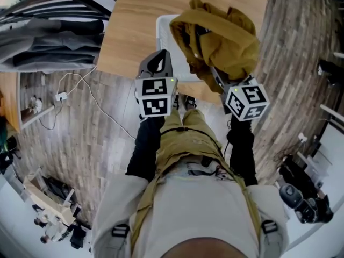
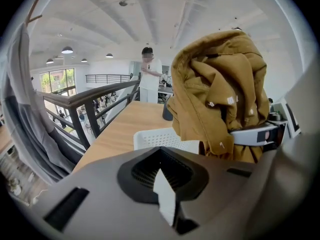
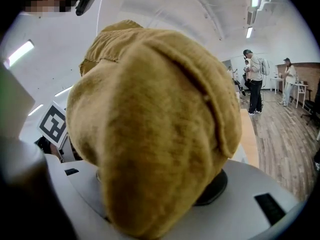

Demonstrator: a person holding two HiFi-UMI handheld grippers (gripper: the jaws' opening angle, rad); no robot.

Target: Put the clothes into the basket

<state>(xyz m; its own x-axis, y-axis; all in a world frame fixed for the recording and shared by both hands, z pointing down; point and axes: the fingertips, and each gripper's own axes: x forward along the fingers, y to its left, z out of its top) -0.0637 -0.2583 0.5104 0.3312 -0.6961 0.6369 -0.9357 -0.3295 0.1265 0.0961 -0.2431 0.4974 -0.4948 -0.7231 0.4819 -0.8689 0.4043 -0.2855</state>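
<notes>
- My left gripper shows its grey jaws closed together, with nothing between them.
- A mustard-brown buttoned fabric garment hangs at upper right, overlapping the right end of a white perforated plastic basket.
- The basket sits on a light wooden tabletop.

A mustard-brown garment, a white basket, seemingly dotted with holes, and a pale wood-grain table.

Office mezzanine: railing, wooden table, ceiling lamps

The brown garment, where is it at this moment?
In the head view the brown garment hangs right of centre, held by the right gripper over the white basket on the wooden table, right of the left gripper.
</notes>
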